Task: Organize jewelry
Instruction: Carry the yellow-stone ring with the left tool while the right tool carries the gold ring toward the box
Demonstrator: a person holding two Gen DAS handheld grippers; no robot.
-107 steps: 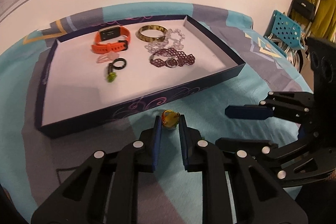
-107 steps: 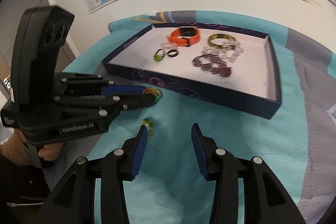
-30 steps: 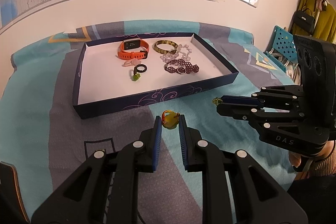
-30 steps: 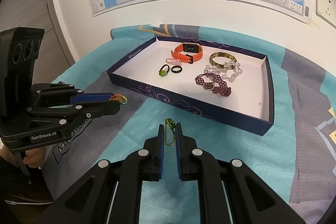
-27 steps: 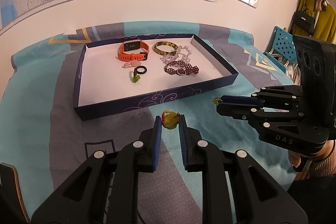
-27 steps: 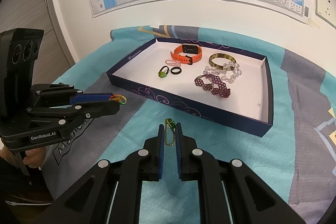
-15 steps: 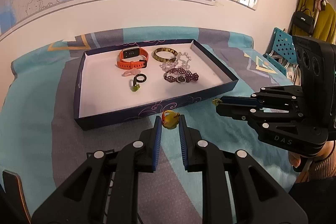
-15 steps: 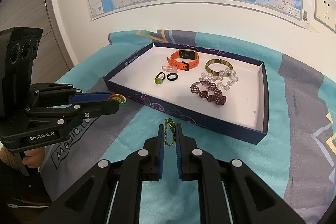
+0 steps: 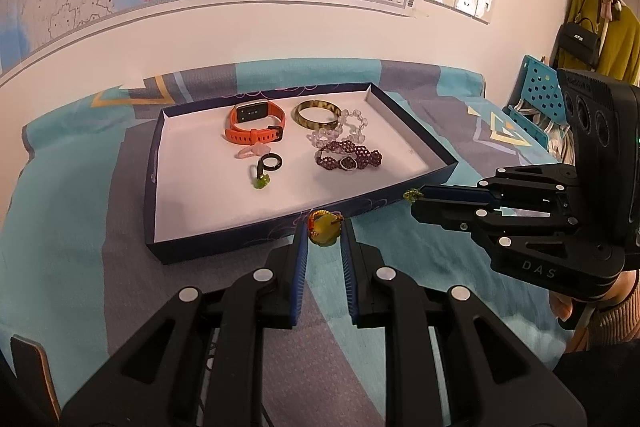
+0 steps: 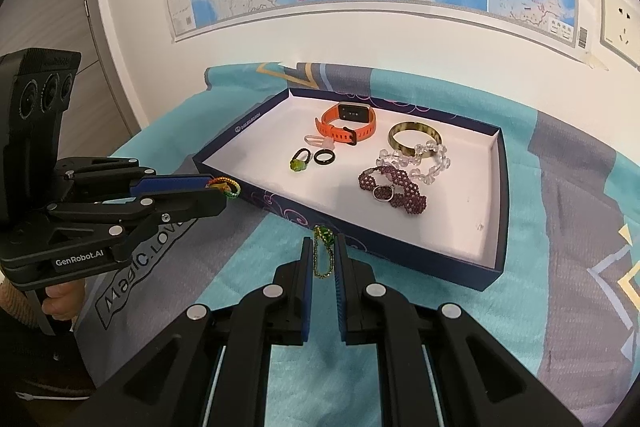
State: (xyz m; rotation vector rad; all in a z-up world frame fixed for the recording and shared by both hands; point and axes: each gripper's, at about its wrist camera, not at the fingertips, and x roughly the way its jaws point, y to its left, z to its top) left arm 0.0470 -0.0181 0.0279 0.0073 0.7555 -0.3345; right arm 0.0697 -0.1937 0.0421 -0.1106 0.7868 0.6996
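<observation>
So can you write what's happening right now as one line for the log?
left gripper: shut on yellow ring | right gripper: shut on green chain | both: in front of tray | tray: watch, bracelets, rings

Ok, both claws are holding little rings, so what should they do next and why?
Probably carry them forward over the tray's near wall. The left gripper pinches a yellow beaded ring, the right gripper a green one, both short of the tray.

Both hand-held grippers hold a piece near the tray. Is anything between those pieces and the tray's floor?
Only the tray's near wall. The left hand-held gripper holds a yellow ring, the right hand-held gripper a green chain piece, both just outside that wall. The floor beyond it is bare; the other jewelry lies farther back.
</observation>
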